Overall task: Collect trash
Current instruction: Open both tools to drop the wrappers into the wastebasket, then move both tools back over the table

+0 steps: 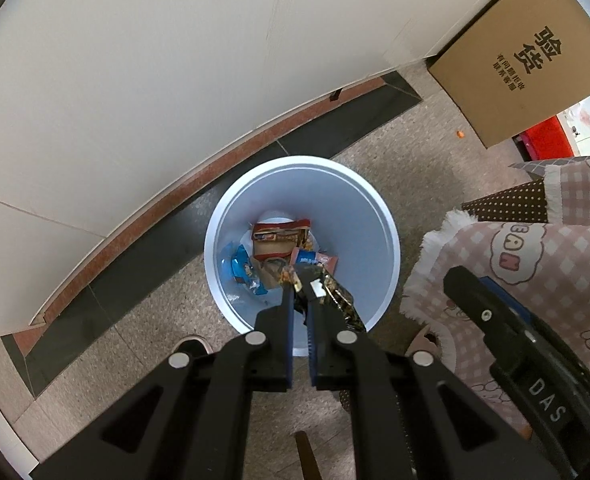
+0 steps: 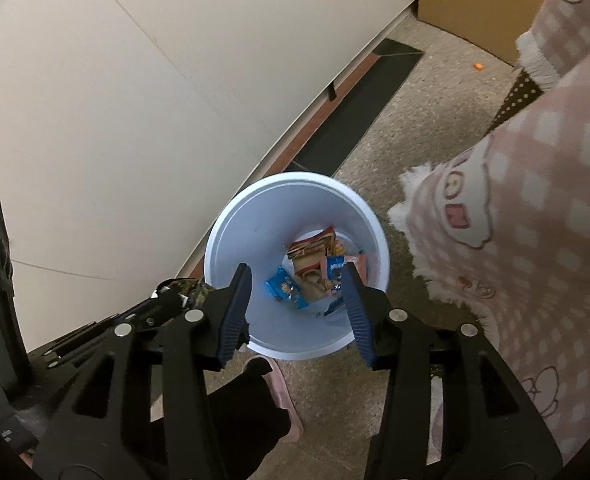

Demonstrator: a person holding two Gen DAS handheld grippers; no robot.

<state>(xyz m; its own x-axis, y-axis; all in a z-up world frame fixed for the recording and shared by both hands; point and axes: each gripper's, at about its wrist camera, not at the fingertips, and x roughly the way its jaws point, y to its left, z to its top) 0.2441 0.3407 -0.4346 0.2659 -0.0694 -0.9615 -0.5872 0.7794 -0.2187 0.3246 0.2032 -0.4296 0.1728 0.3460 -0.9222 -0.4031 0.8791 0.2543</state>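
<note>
A white round trash bin (image 1: pixel 369 200) stands on the floor by the wall and holds several snack wrappers (image 1: pixel 281 240). My left gripper (image 1: pixel 300 282) is shut on a dark crumpled snack wrapper (image 1: pixel 337 296) and holds it over the bin's near side. In the right wrist view the bin (image 2: pixel 231 220) is below my right gripper (image 2: pixel 297 276), which is open and empty above it. The left gripper with its dark wrapper (image 2: pixel 193 290) shows at the left of that view.
A beige wall (image 1: pixel 135 80) with a red and black skirting runs behind the bin. A cardboard box (image 1: pixel 523 56) stands at the far right. A pink checked cloth (image 1: pixel 535 264) hangs close on the right. A pink slipper (image 2: pixel 279 388) is beside the bin.
</note>
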